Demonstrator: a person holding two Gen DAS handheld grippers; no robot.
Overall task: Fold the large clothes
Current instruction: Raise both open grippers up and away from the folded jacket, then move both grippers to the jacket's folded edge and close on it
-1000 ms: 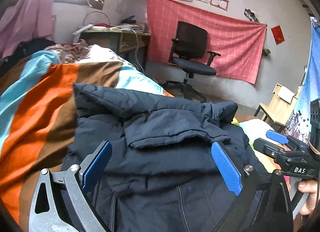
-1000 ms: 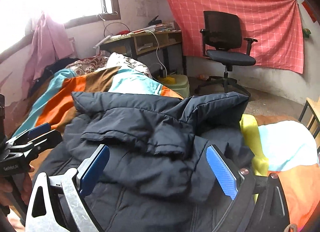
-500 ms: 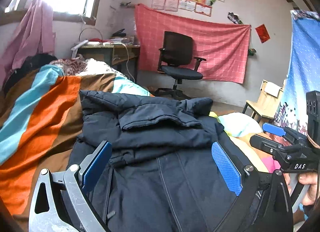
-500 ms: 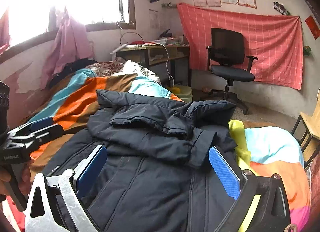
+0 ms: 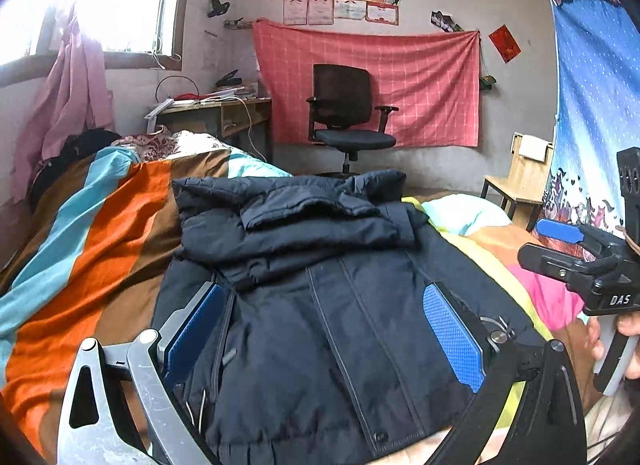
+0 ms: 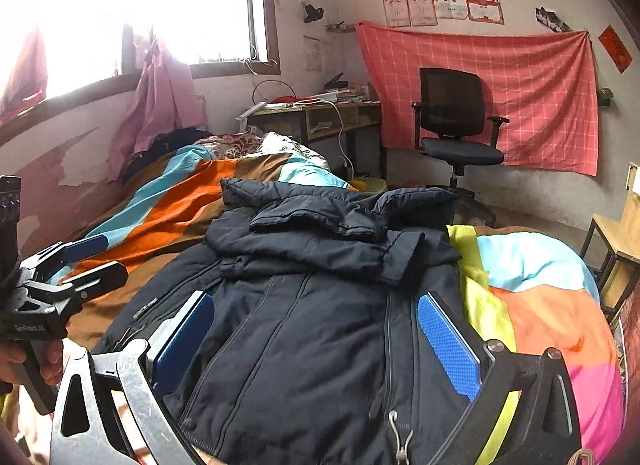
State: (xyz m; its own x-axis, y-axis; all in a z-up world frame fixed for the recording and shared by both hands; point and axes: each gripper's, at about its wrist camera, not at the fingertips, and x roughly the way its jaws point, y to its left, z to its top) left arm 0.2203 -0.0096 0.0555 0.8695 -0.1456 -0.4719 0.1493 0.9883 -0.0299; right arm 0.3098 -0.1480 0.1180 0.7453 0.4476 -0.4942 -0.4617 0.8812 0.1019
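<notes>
One jacket (image 5: 320,305), two gaping tongs (image 5: 324,329)

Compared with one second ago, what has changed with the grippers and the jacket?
Both the left hand-held gripper and the right hand-held gripper drew back and up from the navy jacket, so more of its front shows. Neither took hold of anything; both stayed open. The jacket stayed folded over at the top on the striped blanket.

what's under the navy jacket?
The navy jacket lies on a striped blanket in orange, brown and teal on its left; yellow, pale blue and pink bedding shows on its right. Whatever sits directly beneath the jacket is covered.
</notes>
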